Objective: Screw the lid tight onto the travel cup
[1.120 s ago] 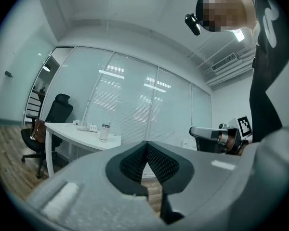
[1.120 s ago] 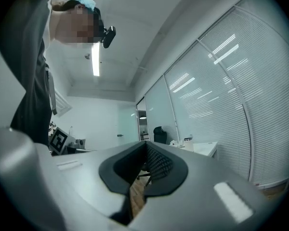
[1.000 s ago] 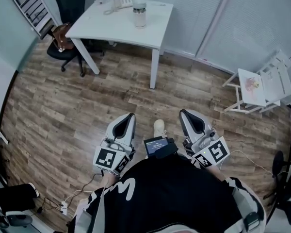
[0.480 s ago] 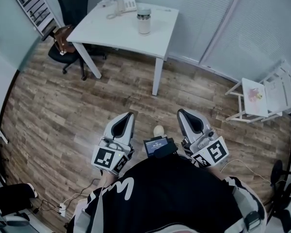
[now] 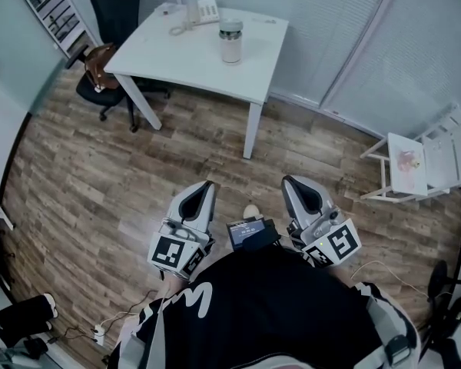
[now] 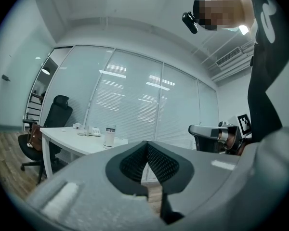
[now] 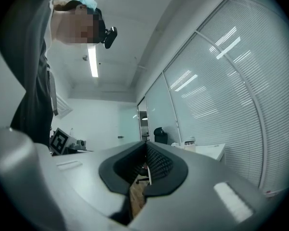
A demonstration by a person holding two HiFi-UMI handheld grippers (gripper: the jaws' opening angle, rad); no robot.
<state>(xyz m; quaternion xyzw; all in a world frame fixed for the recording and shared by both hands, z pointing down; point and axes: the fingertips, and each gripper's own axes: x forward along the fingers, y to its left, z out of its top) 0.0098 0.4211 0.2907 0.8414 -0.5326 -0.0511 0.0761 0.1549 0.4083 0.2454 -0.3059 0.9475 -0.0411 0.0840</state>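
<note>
Across the wood floor (image 5: 100, 175), the travel cup (image 5: 231, 48) stands on the table (image 5: 184, 56), lid (image 5: 231, 28) resting on top. Jaws of the left hand-held gripper (image 5: 207, 185) and right hand-held gripper (image 5: 291, 182) are together, empty; tightening appears not yet started.

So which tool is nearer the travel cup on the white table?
Left, slightly. Both are far from the travel cup, across the floor: the left tool nearly straight below it in the head view, the right tool further aside.

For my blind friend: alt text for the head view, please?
A person looks down at the left hand-held gripper and right hand-held gripper, both shut, above a wood floor. Ahead, a travel cup stands on a white table.
</note>
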